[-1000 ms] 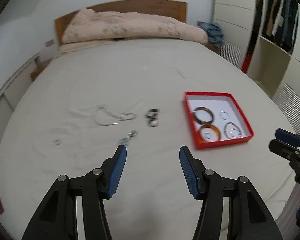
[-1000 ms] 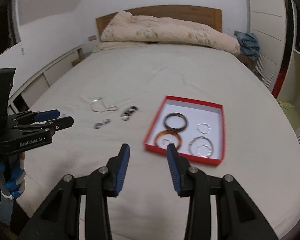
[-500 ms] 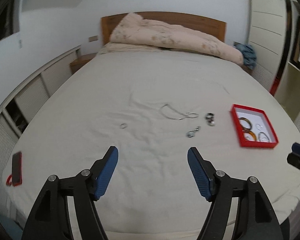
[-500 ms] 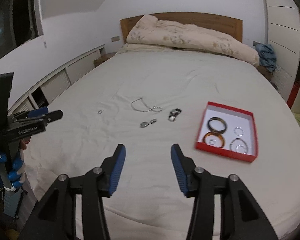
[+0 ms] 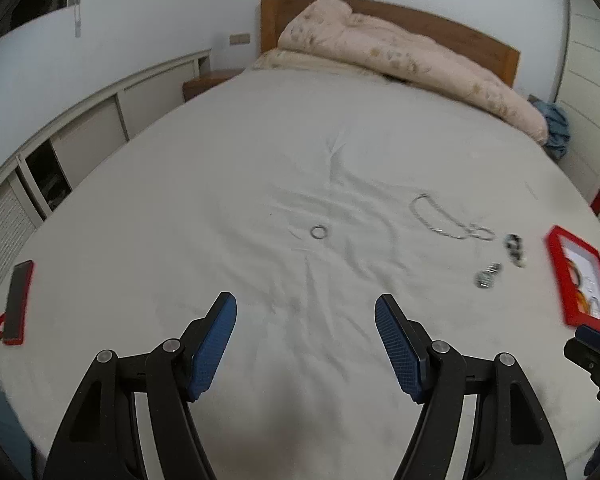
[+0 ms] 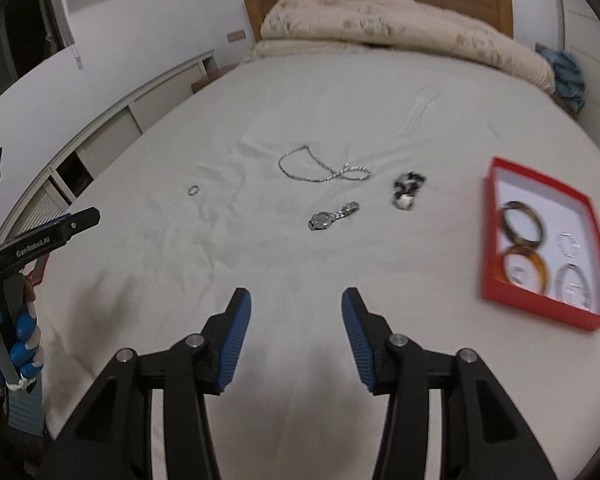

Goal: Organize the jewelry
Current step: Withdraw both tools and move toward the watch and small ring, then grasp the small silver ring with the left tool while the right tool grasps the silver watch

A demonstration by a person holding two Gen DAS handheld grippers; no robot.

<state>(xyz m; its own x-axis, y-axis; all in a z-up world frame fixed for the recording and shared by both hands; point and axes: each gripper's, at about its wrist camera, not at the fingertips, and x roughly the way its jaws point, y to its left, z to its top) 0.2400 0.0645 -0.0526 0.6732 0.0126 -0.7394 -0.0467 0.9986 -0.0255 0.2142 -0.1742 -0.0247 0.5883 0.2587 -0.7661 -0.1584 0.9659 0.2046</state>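
Note:
On the white bed sheet lie a small silver ring (image 5: 319, 232) (image 6: 193, 190), a silver chain necklace (image 5: 444, 222) (image 6: 320, 168), a wristwatch (image 6: 332, 216) (image 5: 487, 276) and a dark beaded piece (image 6: 407, 190) (image 5: 514, 245). A red box (image 6: 490, 232) (image 5: 554, 264) at the right holds several bangles and rings. My left gripper (image 5: 305, 336) is open over bare sheet, short of the ring. My right gripper (image 6: 296, 328) is open with nothing between its fingers, short of the watch.
A phone in a red case (image 5: 18, 300) lies near the bed's left edge. A rolled beige duvet (image 5: 400, 46) sits by the wooden headboard, blue cloth (image 5: 556, 128) at far right. White cabinets (image 5: 80, 128) run along the left wall.
Both grippers swung left across the bed and sank toward it. The red box slid to the right of both views, the ring came to the left view's middle. Both jaws opened wider.

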